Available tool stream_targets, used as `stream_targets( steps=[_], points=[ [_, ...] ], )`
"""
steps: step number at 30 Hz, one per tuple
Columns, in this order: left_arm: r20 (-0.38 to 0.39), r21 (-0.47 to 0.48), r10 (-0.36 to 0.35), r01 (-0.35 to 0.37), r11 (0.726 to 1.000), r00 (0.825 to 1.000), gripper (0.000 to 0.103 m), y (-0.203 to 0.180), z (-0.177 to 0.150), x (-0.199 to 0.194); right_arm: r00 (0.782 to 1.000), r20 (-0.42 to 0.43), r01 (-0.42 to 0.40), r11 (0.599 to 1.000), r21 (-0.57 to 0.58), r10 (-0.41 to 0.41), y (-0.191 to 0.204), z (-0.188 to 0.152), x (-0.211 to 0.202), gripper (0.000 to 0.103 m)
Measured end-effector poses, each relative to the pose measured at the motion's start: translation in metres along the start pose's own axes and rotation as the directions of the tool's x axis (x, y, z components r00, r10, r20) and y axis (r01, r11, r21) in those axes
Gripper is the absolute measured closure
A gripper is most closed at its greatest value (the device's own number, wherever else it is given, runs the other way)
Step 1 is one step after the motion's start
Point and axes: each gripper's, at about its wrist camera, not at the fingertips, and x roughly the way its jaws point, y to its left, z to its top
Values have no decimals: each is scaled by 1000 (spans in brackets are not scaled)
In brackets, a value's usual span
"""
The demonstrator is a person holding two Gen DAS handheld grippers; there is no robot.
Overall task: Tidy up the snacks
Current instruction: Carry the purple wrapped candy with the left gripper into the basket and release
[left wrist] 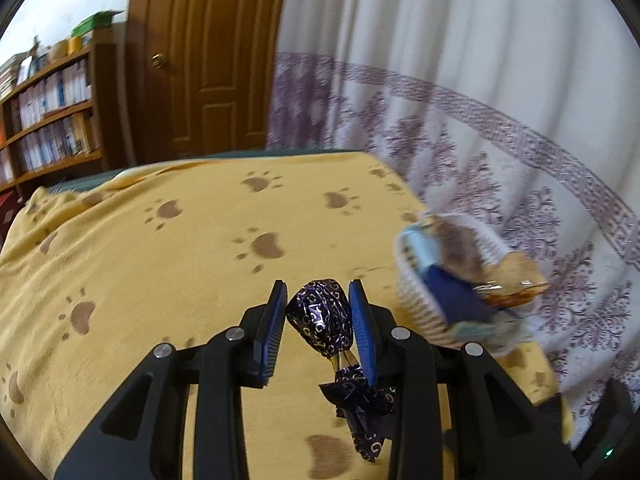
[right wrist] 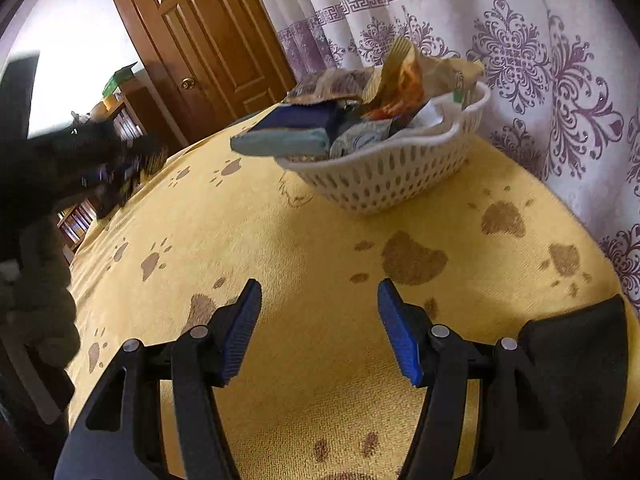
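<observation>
My left gripper (left wrist: 318,286) is shut on a candy in a dark purple foil wrapper (left wrist: 322,318), held above the yellow paw-print cloth (left wrist: 180,264); the wrapper's twisted tail hangs below the pads. A white slotted basket (left wrist: 420,304) full of snack packets sits to its right, blurred. In the right wrist view the same basket (right wrist: 384,174) stands ahead near the curtain, holding several packets, among them a blue box (right wrist: 288,136). My right gripper (right wrist: 320,288) is open and empty over the cloth, short of the basket. The left gripper (right wrist: 100,160) shows there as a dark blur at the far left.
A patterned white and purple curtain (left wrist: 480,120) hangs behind and right of the table. A brown wooden door (left wrist: 208,60) and a bookshelf (left wrist: 52,120) stand at the back left. The table edge (right wrist: 624,280) falls away at the right.
</observation>
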Motion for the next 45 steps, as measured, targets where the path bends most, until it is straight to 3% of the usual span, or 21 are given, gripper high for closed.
stream_targets(
  steps=[10,21,23,24,25,26,34,38,45],
  points=[
    [-42,108,-196,199,974,980,70,-62,20,10,999,34,-26,998,53,25,-12,1,-6,41],
    [-108,184,-240,257,949,965,70,-103,31,43,997,64,-46,998,42,43,-12,0,-12,41],
    [-107,179,-240,257,950,965,64,-106,33,49,997,64,-50,998,48,47,-14,0,-12,41],
    [-106,176,-237,253,951,966,56,-106,34,51,997,63,-53,997,50,50,-14,1,-12,41],
    [-100,171,-233,247,954,967,37,-106,35,52,997,62,-56,997,51,52,-15,1,-11,41],
    [-85,164,-227,238,957,970,33,-104,35,52,997,62,-57,997,50,54,-15,1,-11,41],
    [-63,180,-188,196,964,980,33,-95,30,44,997,59,-60,997,55,57,-14,2,-10,40],
    [-48,195,-143,149,969,989,19,-93,25,41,997,60,-53,997,58,49,-15,2,-10,37],
    [-14,212,-79,80,974,997,15,-85,19,32,998,62,-33,998,52,30,-13,2,-10,35]
  ],
)
